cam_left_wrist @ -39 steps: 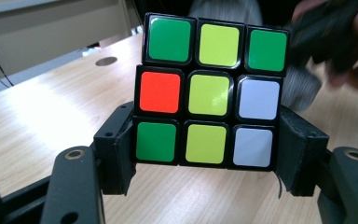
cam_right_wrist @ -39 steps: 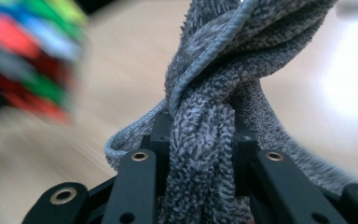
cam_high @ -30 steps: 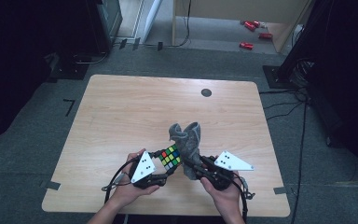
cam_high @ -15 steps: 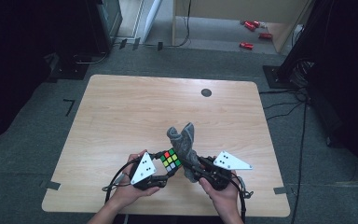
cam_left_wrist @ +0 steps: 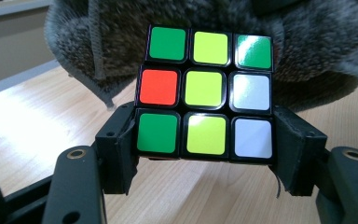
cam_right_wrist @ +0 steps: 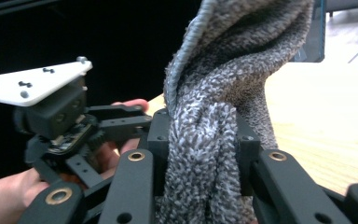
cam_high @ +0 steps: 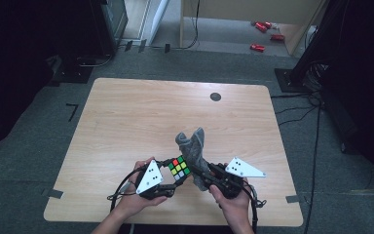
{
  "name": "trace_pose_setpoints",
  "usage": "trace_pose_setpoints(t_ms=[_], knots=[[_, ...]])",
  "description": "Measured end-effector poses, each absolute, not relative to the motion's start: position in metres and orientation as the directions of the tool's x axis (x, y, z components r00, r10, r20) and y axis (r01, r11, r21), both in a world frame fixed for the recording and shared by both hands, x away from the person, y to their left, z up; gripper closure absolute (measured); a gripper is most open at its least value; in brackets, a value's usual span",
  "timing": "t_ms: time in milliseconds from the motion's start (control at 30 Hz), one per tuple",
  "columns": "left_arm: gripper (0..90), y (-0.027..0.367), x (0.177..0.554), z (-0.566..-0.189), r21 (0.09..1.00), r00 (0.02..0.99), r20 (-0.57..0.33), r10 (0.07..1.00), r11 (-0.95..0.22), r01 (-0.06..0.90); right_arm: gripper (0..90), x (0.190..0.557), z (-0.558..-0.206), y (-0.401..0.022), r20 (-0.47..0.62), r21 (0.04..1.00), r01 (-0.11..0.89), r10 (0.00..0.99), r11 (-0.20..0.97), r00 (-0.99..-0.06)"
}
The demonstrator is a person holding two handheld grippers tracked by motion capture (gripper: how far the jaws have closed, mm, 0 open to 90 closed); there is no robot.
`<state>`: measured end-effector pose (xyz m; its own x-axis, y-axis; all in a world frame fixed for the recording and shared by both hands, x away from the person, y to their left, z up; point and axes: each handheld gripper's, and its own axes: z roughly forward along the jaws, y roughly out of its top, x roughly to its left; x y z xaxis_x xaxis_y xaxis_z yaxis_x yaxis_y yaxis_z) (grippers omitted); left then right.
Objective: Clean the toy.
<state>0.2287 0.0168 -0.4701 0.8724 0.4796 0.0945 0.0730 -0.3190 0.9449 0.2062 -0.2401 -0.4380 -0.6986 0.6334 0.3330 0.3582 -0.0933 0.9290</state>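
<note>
High view: a person's two hands come in at the near edge of a light wooden counter, each holding a black gripper with a grey three-cornered plate on top. The left gripper holds a Rubik's cube just above the counter, close to the near edge and a little right of the middle. The right gripper holds a grey towel, bunched and standing up in a twisted column, touching the cube's right side.

Left gripper view: the fingers are clamped on the cube's two lower sides. The face toward the camera shows green, yellow, orange and white squares. The fuzzy grey towel hangs right behind it.

Right gripper view: the fingers are pinched on a thick fold of the towel, which rises between them. The left gripper and its hand sit just beyond, at the left.
</note>
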Motion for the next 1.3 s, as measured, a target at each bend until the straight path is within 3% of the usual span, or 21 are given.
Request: trace_pose_setpoints(t_ms=[167, 367, 633, 833, 1000, 1100, 1300], knots=[[34.7, 0.017, 0.229, -0.47, 0.947, 0.876, 0.087, 0.475, -0.312, 0.075, 69.2, 0.214, -0.451, -0.251, 0.368, 0.907, 0.406, 0.672, -0.109, -0.643], [34.7, 0.014, 0.228, -0.473, 0.938, 0.876, 0.096, 0.473, -0.336, 0.079, 67.9, 0.205, -0.437, -0.237, 0.329, 0.929, 0.362, 0.632, -0.082, -0.702], [34.7, 0.018, 0.229, -0.469, 0.952, 0.884, 0.062, 0.464, -0.294, 0.088, 67.9, 0.212, -0.448, -0.251, 0.34, 0.921, 0.375, 0.674, -0.1, -0.656], [34.7, 0.013, 0.228, -0.472, 0.94, 0.881, 0.091, 0.464, -0.333, 0.078, 66.4, 0.203, -0.436, -0.236, 0.306, 0.938, 0.339, 0.629, -0.072, -0.714], [34.7, 0.017, 0.229, -0.469, 0.946, 0.877, 0.077, 0.473, -0.314, 0.086, 66.7, 0.208, -0.441, -0.242, 0.318, 0.932, 0.353, 0.647, -0.081, -0.693], [34.7, 0.017, 0.23, -0.47, 0.939, 0.867, 0.085, 0.49, -0.331, 0.095, 66.0, 0.208, -0.445, -0.24, 0.278, 0.933, 0.359, 0.68, -0.024, -0.678], [34.8, 0.01, 0.229, -0.471, 0.915, 0.857, 0.105, 0.504, -0.386, 0.115, 66.2, 0.191, -0.426, -0.217, 0.133, 0.968, 0.239, 0.665, 0.071, -0.735]])
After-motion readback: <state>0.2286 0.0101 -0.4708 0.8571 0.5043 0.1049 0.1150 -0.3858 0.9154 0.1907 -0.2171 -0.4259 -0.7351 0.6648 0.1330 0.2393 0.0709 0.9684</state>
